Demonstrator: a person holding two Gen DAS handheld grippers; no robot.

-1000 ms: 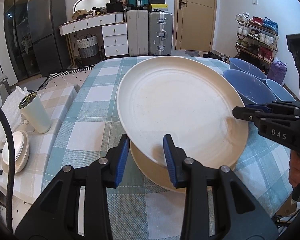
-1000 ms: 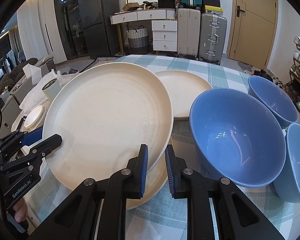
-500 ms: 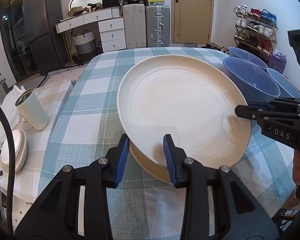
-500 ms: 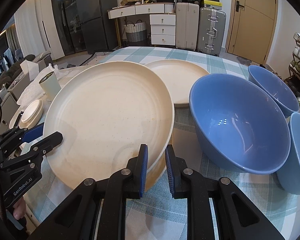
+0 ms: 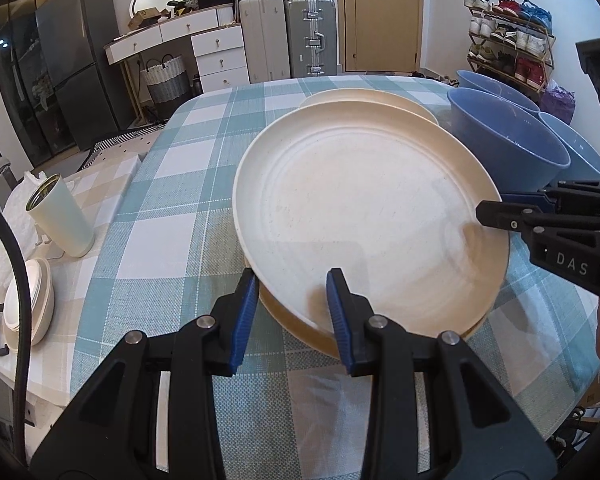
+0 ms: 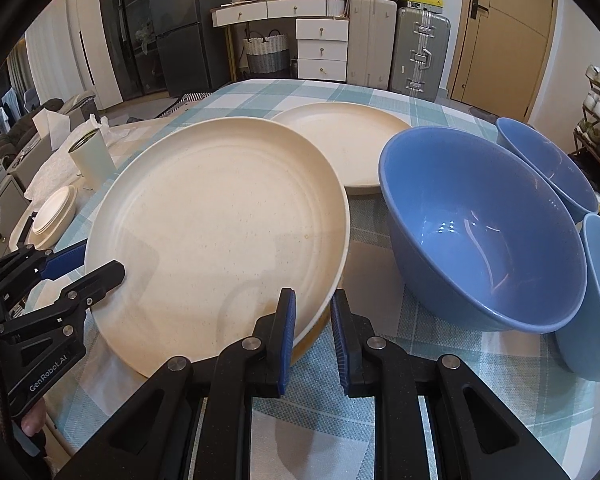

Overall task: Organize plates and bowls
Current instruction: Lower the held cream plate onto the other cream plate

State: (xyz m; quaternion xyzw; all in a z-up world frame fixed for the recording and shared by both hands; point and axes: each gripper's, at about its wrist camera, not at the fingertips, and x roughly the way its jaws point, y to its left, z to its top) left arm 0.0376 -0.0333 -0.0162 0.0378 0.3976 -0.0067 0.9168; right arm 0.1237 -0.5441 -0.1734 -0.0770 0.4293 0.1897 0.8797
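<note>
The cream plate (image 5: 364, 216) is held face up over the checked tablecloth (image 5: 172, 208), tilted so that its rim nearest the left gripper (image 5: 292, 300) sits higher than a second cream plate (image 5: 300, 326) lying directly beneath it; being round, it has no long axis to speak of. The left gripper comes in from the plate's near edge in the left wrist view, angled downward, its blue pads (image 5: 337, 300) clamped on the rim, one above and one below. The right gripper (image 6: 312, 320) grips the same plate at another point of the rim, also pitched downward, jaws pinched tight with the rim between them; in the left wrist view it reaches in from the right edge. A third cream plate (image 6: 348, 144) lies flat farther back on the table, partly hidden behind the held one. Just beside the held plate stands a large blue bowl (image 6: 480, 232), upright, with two more blue bowls (image 6: 548, 160) close behind and beside it. Well apart, on a side surface off the table's left, stand a pale green tumbler (image 5: 60, 216) and a stack of small white dishes (image 5: 32, 304).
</note>
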